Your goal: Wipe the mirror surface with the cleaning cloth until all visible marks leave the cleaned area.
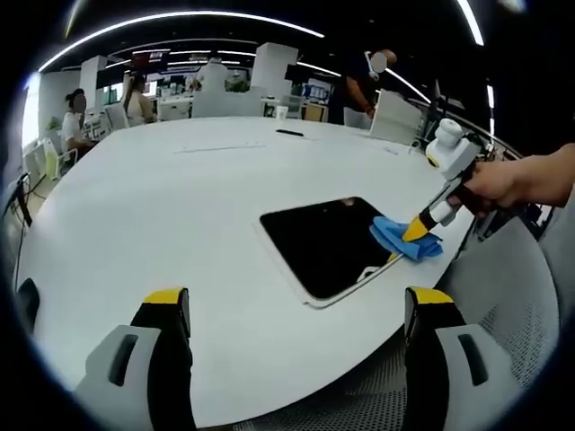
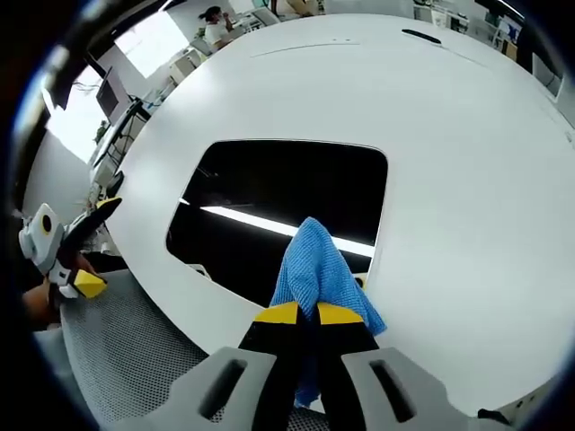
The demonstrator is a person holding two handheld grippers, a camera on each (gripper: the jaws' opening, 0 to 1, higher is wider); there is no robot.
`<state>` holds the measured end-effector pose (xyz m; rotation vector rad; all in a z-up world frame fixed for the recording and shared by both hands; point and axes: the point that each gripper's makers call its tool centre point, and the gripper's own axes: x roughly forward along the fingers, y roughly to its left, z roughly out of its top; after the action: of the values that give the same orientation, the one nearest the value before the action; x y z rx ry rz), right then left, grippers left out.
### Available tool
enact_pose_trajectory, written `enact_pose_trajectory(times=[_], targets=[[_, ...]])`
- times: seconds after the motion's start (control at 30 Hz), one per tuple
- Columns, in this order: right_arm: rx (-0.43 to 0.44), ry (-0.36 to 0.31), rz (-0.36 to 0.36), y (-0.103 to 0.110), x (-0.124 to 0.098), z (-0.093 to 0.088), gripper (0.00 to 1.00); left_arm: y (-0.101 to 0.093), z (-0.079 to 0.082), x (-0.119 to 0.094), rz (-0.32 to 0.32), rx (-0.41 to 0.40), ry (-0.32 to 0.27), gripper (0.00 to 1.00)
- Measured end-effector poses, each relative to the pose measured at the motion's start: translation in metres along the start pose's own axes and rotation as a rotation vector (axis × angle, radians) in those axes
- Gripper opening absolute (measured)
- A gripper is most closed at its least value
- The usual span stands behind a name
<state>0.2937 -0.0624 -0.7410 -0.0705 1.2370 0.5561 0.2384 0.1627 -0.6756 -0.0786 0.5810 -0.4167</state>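
The mirror (image 1: 323, 244) is a dark rounded rectangle lying flat on the white table (image 1: 180, 206), near its right edge. A blue cleaning cloth (image 1: 406, 239) rests on the mirror's right end, pinched by my right gripper (image 1: 420, 232), which a hand (image 1: 517, 180) holds. In the right gripper view the jaws of the right gripper (image 2: 308, 314) are shut on the cloth (image 2: 314, 260), which lies over the near edge of the mirror (image 2: 269, 193). My left gripper (image 1: 296, 301) hangs open above the table's front, with nothing in it, and it appears at the left (image 2: 97, 244) in the right gripper view.
A grey mesh chair (image 1: 512, 296) stands by the table edge near the mirror. A small black object (image 1: 289, 133) lies far across the table. Several people sit or stand at desks behind, around (image 1: 135, 99). White chairs (image 1: 395, 117) line the far side.
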Motion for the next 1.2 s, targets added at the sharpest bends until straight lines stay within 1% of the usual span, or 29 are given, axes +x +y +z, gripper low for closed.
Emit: enact_pose_trajectory(times=[0.23, 0.33, 0.5, 0.77, 1.2], targets=[[-0.007, 0.013, -0.014, -0.002, 0.001, 0.006, 0.0, 0.0, 0.003, -0.001, 0.003, -0.004, -0.02, 0.99], [-0.01, 0.018, -0.021, -0.005, 0.003, 0.012, 0.0, 0.001, 0.006, -0.002, 0.008, -0.004, -0.037, 0.99], [-0.009, 0.02, -0.038, -0.01, 0.004, 0.024, 0.0, 0.003, 0.007, -0.002, 0.015, 0.002, -0.044, 0.99], [-0.003, 0.02, -0.054, -0.02, 0.01, 0.044, 0.0, 0.005, 0.005, 0.001, 0.014, 0.006, -0.039, 0.99], [-0.016, 0.027, -0.066, -0.03, 0.015, 0.069, 0.0, 0.006, 0.006, 0.0, 0.026, -0.005, -0.045, 0.99]])
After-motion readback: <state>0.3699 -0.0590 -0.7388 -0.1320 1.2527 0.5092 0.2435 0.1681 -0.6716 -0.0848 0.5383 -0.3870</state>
